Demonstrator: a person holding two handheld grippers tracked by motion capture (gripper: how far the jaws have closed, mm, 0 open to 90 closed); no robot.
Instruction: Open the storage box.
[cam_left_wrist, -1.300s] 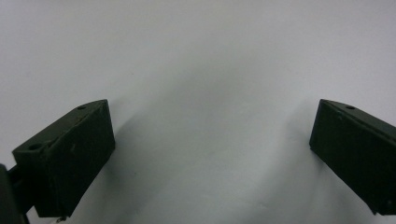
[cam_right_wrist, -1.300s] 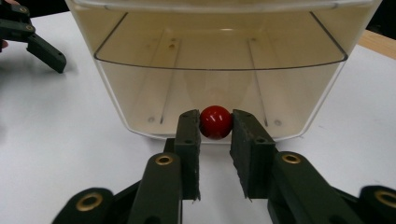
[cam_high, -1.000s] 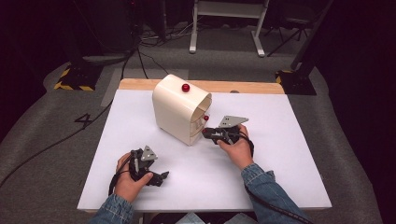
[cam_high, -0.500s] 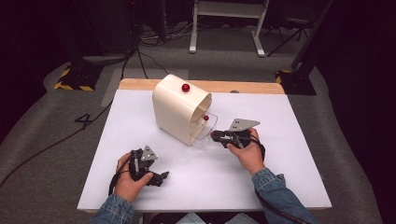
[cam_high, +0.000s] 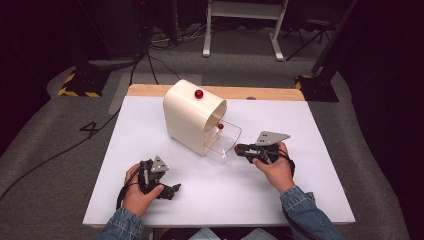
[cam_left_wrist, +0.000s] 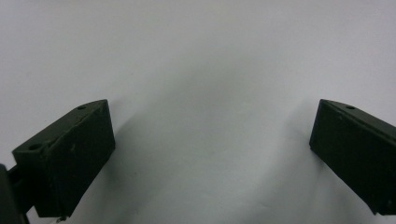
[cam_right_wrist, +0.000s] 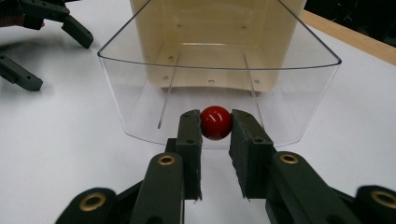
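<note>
At the centre of the white table (cam_high: 310, 190), a cream cabinet (cam_high: 187, 117) with a clear drawer (cam_high: 225, 142) drawn out towards the right gripper (cam_high: 239, 148); in the right gripper view, that gripper's jaws are clamped on the drawer's red knob (cam_right_wrist: 216, 122); a second red knob (cam_high: 199, 94) sits on the cabinet's top; near the table's front edge, the left gripper (cam_high: 172, 190) rests low over the surface, its jaws spread wide, nothing between them.
</note>
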